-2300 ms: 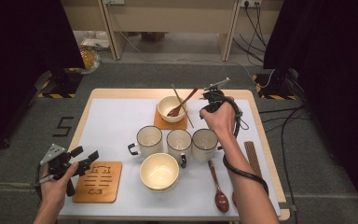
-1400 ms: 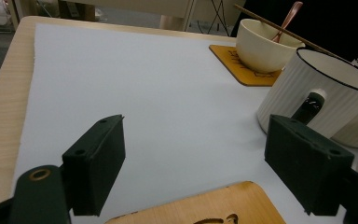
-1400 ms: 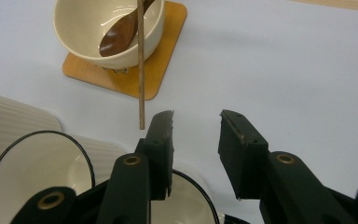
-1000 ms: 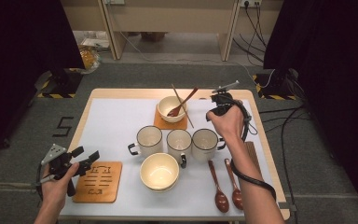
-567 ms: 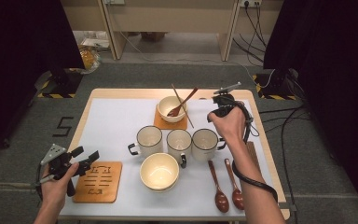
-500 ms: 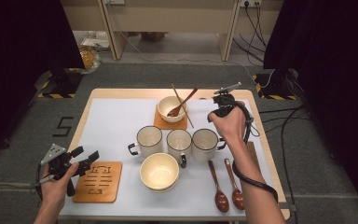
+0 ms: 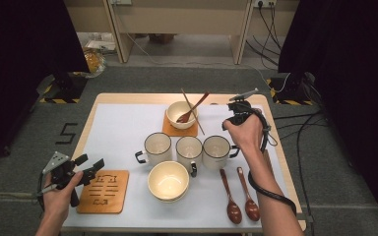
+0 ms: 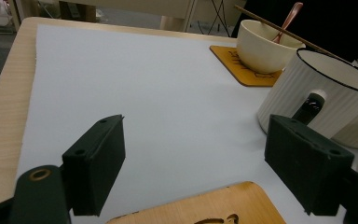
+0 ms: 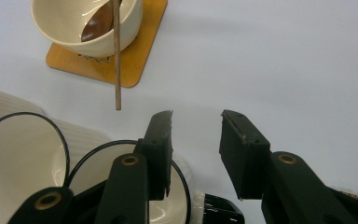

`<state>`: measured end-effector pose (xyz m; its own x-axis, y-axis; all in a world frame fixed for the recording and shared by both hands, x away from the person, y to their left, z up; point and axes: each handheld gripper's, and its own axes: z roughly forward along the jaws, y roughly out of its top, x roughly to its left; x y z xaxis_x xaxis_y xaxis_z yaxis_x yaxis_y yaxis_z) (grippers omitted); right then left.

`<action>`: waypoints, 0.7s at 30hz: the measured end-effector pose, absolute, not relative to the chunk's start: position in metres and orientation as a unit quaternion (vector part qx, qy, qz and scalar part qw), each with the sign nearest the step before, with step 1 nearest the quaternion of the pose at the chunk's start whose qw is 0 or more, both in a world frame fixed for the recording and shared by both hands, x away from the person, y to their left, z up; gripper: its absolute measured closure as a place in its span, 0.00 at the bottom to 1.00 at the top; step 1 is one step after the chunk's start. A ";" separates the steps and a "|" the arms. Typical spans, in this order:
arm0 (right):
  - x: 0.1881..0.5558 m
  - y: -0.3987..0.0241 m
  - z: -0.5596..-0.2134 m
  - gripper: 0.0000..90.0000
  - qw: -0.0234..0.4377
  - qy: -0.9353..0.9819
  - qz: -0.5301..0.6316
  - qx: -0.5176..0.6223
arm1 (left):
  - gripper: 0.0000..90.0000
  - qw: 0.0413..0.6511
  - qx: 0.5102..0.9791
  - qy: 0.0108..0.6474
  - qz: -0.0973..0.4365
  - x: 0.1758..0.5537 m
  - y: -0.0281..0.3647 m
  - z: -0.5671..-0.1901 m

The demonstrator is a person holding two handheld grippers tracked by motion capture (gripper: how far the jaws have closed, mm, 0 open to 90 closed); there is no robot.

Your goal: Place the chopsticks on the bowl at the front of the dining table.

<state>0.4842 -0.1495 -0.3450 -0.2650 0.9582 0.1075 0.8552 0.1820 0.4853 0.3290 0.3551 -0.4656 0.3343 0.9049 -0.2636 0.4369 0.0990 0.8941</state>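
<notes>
My right gripper hovers over the far rim of the rightmost white mug, jaws partly open with only white mat between them. Beyond it, a cream bowl sits on a wooden coaster, holding a wooden spoon and a chopstick. My left gripper rests open at the table's front left, over the edge of a second wooden coaster. It faces the leftmost mug.
A middle mug stands between the other two. An empty cream bowl sits in front of the mugs. Two wooden spoons lie side by side at the front right, beside my right forearm. The white mat covers the tabletop.
My right hand has shifted a little to the right, away from the back bowl, and the second spoon at the front right has come into sight beside the forearm. The left gripper has stayed put.
</notes>
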 end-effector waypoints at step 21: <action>0.479 -0.166 -0.349 0.70 0.114 0.754 0.228 0.605 | 0.22 0.517 0.633 0.530 0.226 0.329 0.355 -0.466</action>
<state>0.4786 -0.1657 -0.3490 -0.2410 0.9650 0.1037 0.8607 0.1631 0.4823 0.3288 0.3546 -0.4657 0.3349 0.9053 -0.2613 0.4375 0.0962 0.8940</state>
